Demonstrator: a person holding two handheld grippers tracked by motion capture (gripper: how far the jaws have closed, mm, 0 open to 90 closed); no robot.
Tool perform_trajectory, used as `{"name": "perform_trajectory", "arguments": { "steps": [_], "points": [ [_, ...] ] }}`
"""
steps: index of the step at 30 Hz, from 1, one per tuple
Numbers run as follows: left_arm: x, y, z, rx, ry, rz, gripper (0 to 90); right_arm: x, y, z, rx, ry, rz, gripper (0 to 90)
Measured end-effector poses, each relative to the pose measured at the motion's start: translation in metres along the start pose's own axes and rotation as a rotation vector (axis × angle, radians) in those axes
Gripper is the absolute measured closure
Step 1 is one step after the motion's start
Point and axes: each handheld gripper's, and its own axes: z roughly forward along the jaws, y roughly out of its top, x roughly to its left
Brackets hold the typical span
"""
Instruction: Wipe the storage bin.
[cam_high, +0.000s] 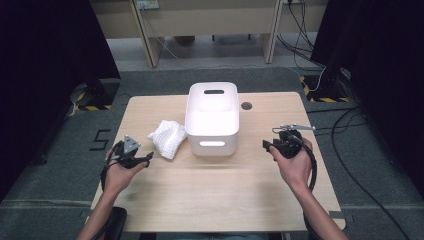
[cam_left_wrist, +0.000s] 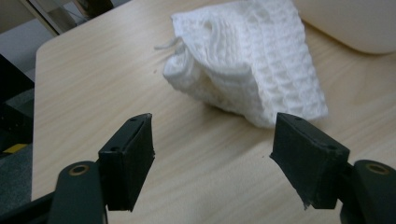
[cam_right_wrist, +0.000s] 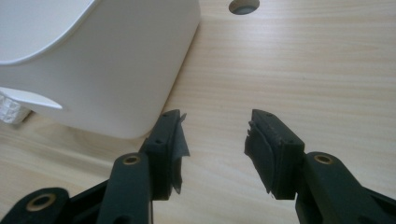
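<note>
White waffle-weave cloth (cam_left_wrist: 252, 60) lies crumpled on the tabletop (cam_high: 215, 200), just left of the white bin (cam_high: 212, 119) and, as far as the high view lets one judge, touching or nearly touching its side. The bin stands near the middle of the tabletop, with a slot handle in each end wall.

The left gripper (cam_left_wrist: 212, 156) hovers near the cloth on the person's left, its fingers (cam_left_wrist: 130, 158) spread wide with only bare wood between them; the cloth sits just beyond their tips, untouched.

The right gripper (cam_right_wrist: 217, 144) is held on the other side of the bin, close to its near right corner. Its fingers (cam_right_wrist: 273, 154) stand apart and hold nothing, with the bin's wall just beside the left one in the right gripper view. A round hole (cam_right_wrist: 243, 5) in the tabletop shows farther off, past the bin.
</note>
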Motion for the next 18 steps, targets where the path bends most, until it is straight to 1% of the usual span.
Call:
{"name": "perform_trajectory", "arguments": {
  "steps": [4, 5, 7, 8, 9, 10, 11, 13, 15, 18],
  "points": [
    [-0.003, -0.011, 0.0, -0.005, 0.0, 0.001, 28.9, -0.006, -0.012, -0.012, -0.005, -0.013, 0.011, 52.9],
    [-0.003, -0.013, 0.0, -0.006, -0.007, 0.005, 28.9, -0.008, -0.015, -0.015, -0.006, -0.02, 0.012, 52.7],
    [-0.004, -0.016, 0.0, -0.01, -0.015, -0.018, 29.1, -0.011, -0.021, -0.019, -0.009, -0.028, 0.011, 52.3],
    [-0.006, -0.017, 0.001, -0.011, -0.031, -0.013, 29.1, -0.013, -0.023, -0.022, -0.008, -0.028, 0.017, 52.1],
    [-0.006, -0.018, 0.001, -0.011, -0.035, -0.011, 29.2, -0.014, -0.026, -0.023, -0.011, -0.034, 0.018, 51.9],
    [-0.006, -0.019, 0.001, -0.014, -0.03, -0.022, 29.2, -0.016, -0.028, -0.025, -0.01, -0.041, 0.018, 51.9],
    [-0.006, -0.022, 0.0, -0.022, -0.027, -0.042, 29.2, -0.018, -0.032, -0.028, -0.013, -0.048, 0.03, 51.7],
    [-0.006, -0.023, 0.0, -0.029, -0.031, -0.05, 29.4, -0.02, -0.035, -0.029, -0.021, -0.051, 0.036, 51.6],
    [-0.006, -0.025, -0.001, -0.033, -0.027, -0.057, 29.5, -0.022, -0.038, -0.031, -0.034, -0.071, 0.048, 51.5],
    [-0.007, -0.027, 0.0, -0.045, -0.027, -0.067, 29.7, -0.023, -0.039, -0.029, -0.037, -0.068, 0.06, 51.0]
  ]
}}
